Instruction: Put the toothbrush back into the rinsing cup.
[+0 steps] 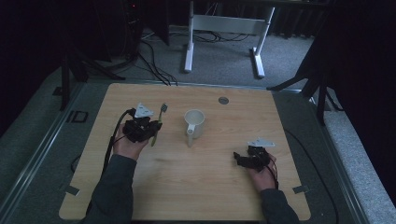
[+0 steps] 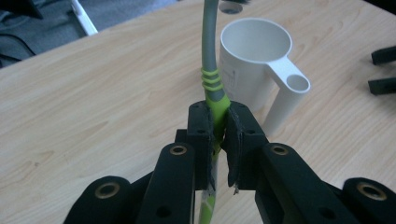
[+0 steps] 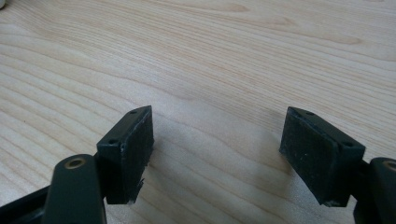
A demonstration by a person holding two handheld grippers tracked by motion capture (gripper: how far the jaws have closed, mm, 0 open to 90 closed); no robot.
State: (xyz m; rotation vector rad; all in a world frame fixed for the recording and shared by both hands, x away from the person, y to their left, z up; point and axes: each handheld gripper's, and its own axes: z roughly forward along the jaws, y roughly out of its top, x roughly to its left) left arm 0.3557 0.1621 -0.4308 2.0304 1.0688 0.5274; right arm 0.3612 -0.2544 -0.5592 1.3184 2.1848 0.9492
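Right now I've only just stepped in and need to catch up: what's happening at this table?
A person at a wooden table holds a gripper in each hand. The left gripper is clamped on the green handle of a fork, its grey stem pointing away beside a white measuring cup that stands upright on the table. The right gripper is open with nothing between its jaws, low over bare wood to the cup's right.

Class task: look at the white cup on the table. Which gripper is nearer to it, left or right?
Left. The left gripper, holding a fork, sits just beside the white cup; the right gripper rests farther away, open.
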